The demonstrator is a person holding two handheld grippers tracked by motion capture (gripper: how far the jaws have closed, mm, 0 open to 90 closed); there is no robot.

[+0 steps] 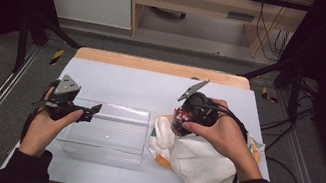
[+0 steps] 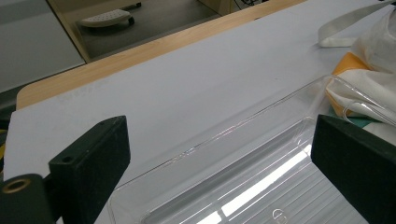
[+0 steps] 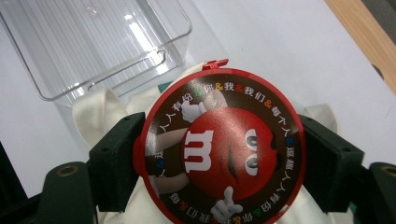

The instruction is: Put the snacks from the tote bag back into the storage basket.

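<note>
White laminate covers the worktop [image 1: 116, 83], with a strip of bare wood along its far edge. Next in size, at lower right of the high view, lies a crumpled cream cloth bag [image 1: 199, 161] with something orange showing under it; what is inside I cannot make out. Just left of the bag sits a clear plastic tray [image 1: 108, 130], empty, its long axis running left to right across the frame, one short end almost touching the cloth.

At the bag's upper left edge, the right gripper [image 1: 183, 120] has its fingers [image 3: 116, 158] clamped on the sides of a round red candy tin [image 3: 219, 149], printed face toward its camera. In the right gripper view the tray lies just beyond the tin, up and to the left, so I'd judge the coming move to be a short carry that way. The right hand is nearer; its knuckles hide most of the tin from above.

Over the tray's left end, the left gripper [image 1: 89, 109] hovers with fingers [image 2: 91, 154] spread wide, pinching nothing.
</note>
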